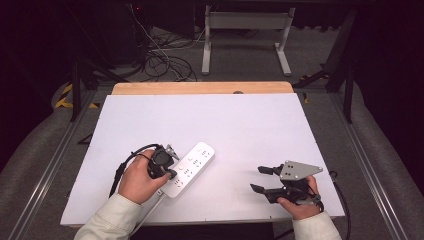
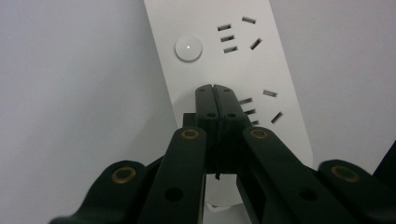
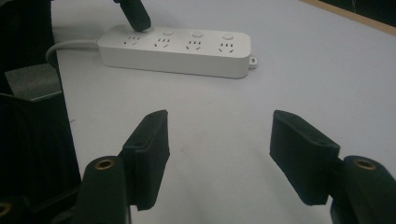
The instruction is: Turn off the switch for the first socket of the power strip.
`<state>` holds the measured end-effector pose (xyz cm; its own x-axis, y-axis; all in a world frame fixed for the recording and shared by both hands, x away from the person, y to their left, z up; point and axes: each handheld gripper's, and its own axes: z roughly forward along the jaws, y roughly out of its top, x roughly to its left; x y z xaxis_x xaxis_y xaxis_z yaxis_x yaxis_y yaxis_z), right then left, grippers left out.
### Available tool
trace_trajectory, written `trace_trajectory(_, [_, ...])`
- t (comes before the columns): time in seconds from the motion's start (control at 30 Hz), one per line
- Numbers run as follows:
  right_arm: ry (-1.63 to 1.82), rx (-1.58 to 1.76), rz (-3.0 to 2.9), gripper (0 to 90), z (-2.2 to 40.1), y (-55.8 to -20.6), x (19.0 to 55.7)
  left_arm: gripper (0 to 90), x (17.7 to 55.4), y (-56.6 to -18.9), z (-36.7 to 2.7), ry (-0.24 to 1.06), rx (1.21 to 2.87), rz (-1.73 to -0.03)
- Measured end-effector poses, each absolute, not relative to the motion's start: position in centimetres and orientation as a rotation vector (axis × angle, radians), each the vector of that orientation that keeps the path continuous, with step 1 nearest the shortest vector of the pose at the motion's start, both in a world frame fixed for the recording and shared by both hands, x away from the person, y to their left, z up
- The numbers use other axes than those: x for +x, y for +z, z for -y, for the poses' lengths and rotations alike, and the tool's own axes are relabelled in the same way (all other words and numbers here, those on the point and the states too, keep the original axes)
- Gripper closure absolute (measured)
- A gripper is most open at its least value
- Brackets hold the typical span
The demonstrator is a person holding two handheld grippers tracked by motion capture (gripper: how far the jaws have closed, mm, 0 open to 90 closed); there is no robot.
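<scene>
Pressing down with my left claw (image 2: 215, 88), jaws shut together with nothing between them, I have its joined tip on the strip (image 2: 210, 28), on the face at the cord end, where the right gripper view shows a dark tip touching down by the last socket (image 3: 132, 40). My guess is that the step in hand is pushing a switch button; the next button (image 2: 188, 48) along sits clear of my tip, round and white with a small lit dot. To do this well I should bear straight down, not at a slant, since the strip lies loose on the white table (image 1: 240, 120) and could skate sideways or tilt. A short firm push, then lift off cleanly. Whether the tip is truly on a button or on plain casing I cannot tell, as my jaws cover the spot. My right claw (image 3: 219, 154) hovers low over bare table, well apart from the strip, jaws wide and holding nothing; it could steady the far end if the strip slides.
</scene>
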<state>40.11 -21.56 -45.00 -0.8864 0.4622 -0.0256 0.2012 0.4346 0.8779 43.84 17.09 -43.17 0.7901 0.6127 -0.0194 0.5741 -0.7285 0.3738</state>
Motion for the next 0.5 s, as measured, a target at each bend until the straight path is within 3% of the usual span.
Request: trace_trajectory(0.5, [1.431, 0.574, -2.430, 38.4, 21.50, -45.03, 40.11, 90.0, 43.86, -43.29, -17.24, 0.152, 2.601, -0.916])
